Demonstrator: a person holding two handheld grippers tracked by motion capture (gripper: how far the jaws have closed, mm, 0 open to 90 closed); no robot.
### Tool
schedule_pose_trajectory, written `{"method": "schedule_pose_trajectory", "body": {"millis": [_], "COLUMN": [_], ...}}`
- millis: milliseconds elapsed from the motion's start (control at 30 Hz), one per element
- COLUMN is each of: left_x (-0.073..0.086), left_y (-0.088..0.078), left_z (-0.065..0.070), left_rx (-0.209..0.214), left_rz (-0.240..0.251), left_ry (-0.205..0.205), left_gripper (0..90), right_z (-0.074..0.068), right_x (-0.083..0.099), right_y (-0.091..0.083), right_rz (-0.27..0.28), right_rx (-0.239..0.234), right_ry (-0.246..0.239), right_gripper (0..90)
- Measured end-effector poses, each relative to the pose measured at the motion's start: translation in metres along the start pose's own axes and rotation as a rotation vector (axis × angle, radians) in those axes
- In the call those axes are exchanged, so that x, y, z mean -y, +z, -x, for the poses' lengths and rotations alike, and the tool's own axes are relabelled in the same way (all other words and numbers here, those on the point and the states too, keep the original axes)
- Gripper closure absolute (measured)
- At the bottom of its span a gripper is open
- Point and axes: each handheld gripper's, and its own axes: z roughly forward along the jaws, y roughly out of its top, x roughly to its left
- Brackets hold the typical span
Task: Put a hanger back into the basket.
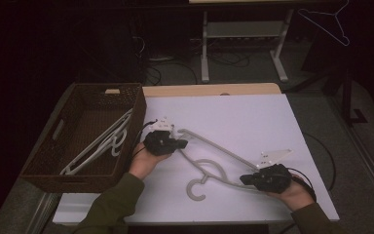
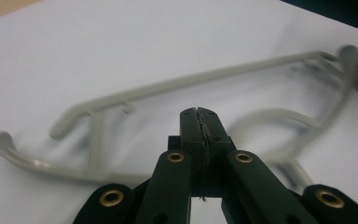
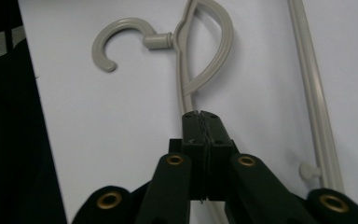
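A grey plastic hanger (image 1: 209,151) lies slantwise on the white table (image 1: 253,117), its hook (image 1: 195,190) toward the front edge. My left gripper (image 1: 183,144) is at the hanger's far-left end. In the left gripper view the jaws (image 2: 199,112) are shut, and the hanger's lower arm (image 2: 42,163) runs in behind them. My right gripper (image 1: 244,179) is at the near-right end. In the right gripper view its jaws (image 3: 199,113) are shut on the shoulder arm (image 3: 182,88) just below the neck, with the hook (image 3: 116,39) ahead.
A dark wicker basket (image 1: 78,178) stands at the table's left edge with pale hangers (image 1: 102,141) inside. Another hanger (image 1: 328,22) hangs in the dark at the upper right. A desk frame (image 1: 243,44) stands beyond the table.
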Motion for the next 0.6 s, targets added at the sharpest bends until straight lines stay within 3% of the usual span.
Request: {"method": "schedule_pose_trajectory", "body": {"millis": [300, 433, 500, 600], "left_x": [-0.028, -0.033, -0.032, -0.028], "left_y": [0.043, 0.06, 0.069, 0.077], "left_z": [-0.033, -0.042, -0.043, -0.047], "left_rx": [-0.057, -0.074, -0.079, -0.081], "left_rz": [0.002, -0.041, -0.059, -0.105], "left_ry": [-0.02, -0.011, -0.027, -0.018], "left_gripper": [90.0, 90.0, 90.0, 90.0], "right_z": [-0.007, -0.009, -0.009, -0.011], "right_x": [0.017, 0.02, 0.021, 0.022], "right_y": [-0.007, -0.002, 0.001, 0.005], "right_rz": [-0.015, -0.033, -0.052, -0.07], "right_rx": [-0.041, -0.056, -0.065, -0.073], "right_ry": [0.014, 0.013, 0.008, -0.001], "right_gripper": [89.6, 89.6, 89.6, 89.6]}}
